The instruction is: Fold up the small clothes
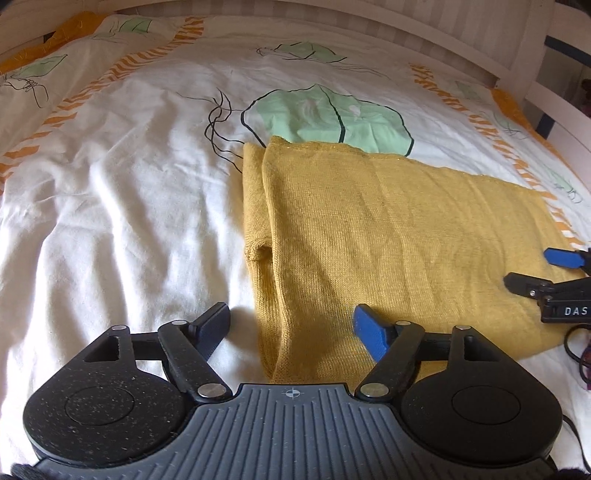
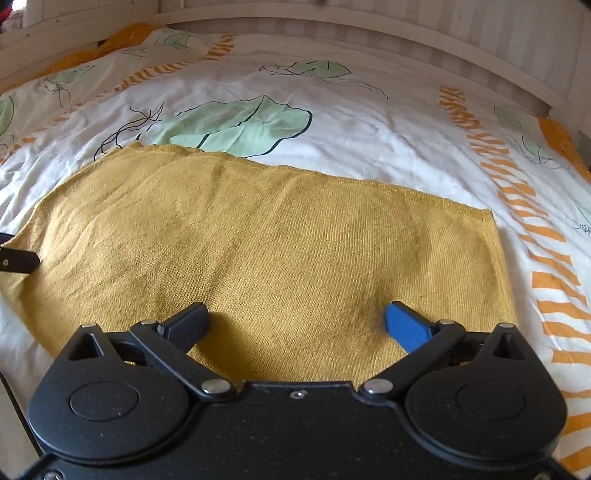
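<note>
A mustard-yellow knitted garment (image 1: 369, 236) lies folded and flat on the bed; a second layer peeks out along its left edge. It fills the middle of the right wrist view (image 2: 266, 251). My left gripper (image 1: 291, 325) is open and empty, low over the garment's near left corner. My right gripper (image 2: 295, 321) is open and empty, low over the garment's near edge. The right gripper also shows at the right edge of the left wrist view (image 1: 532, 269), open above the garment's right side. A left fingertip (image 2: 18, 260) pokes in at the left edge of the right wrist view.
The bed has a white duvet (image 1: 110, 206) with green leaf prints and orange stripes. A white headboard (image 2: 332, 33) runs along the far side. A dark cable (image 1: 576, 350) lies at the right near the garment.
</note>
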Action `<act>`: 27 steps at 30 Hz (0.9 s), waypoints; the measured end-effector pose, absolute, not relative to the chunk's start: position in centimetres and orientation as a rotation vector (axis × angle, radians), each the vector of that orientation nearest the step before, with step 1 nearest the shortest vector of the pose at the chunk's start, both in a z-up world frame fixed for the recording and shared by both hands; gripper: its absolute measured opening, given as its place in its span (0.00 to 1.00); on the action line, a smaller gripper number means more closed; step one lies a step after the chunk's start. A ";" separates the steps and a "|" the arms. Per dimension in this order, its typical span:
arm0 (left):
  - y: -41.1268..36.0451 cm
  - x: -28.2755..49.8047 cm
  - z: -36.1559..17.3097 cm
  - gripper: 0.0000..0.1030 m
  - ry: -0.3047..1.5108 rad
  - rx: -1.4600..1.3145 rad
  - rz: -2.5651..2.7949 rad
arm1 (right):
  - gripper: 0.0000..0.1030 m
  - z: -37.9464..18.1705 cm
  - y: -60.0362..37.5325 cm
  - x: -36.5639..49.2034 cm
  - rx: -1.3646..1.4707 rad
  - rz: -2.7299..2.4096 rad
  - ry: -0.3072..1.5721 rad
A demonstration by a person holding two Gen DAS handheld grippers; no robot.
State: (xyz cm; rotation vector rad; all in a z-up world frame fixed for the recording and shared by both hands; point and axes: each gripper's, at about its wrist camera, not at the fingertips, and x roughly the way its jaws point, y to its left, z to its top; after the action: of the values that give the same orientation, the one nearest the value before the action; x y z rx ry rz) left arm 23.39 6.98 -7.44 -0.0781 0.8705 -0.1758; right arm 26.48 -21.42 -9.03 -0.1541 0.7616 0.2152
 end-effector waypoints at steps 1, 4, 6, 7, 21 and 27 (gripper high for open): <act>7.0 23.4 -7.5 0.73 0.870 -0.086 -0.177 | 0.99 -8.9 -21.5 26.5 -0.150 0.215 0.767; 6.9 23.5 -7.5 0.80 0.880 -0.097 -0.187 | 0.99 -8.7 -21.6 26.0 -0.135 0.216 0.777; 6.7 23.7 -7.4 0.81 0.896 -0.090 -0.182 | 0.99 -8.4 -21.6 25.4 -0.110 0.220 0.784; 6.5 23.9 -7.3 0.81 0.905 -0.085 -0.178 | 0.99 -8.1 -21.7 25.2 -0.091 0.230 0.778; 6.8 24.6 -7.2 0.83 0.944 -0.106 -0.190 | 0.85 -6.6 -18.1 32.9 0.277 0.432 0.782; 7.1 24.7 -6.9 0.83 0.953 -0.124 -0.192 | 0.90 -9.1 -17.2 33.8 0.279 0.403 0.843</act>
State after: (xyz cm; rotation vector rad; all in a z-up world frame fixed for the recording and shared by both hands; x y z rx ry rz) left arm 24.73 7.09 -6.90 -0.1242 0.9525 -0.1923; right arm 33.78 -17.16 -9.06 0.2785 0.8435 0.4026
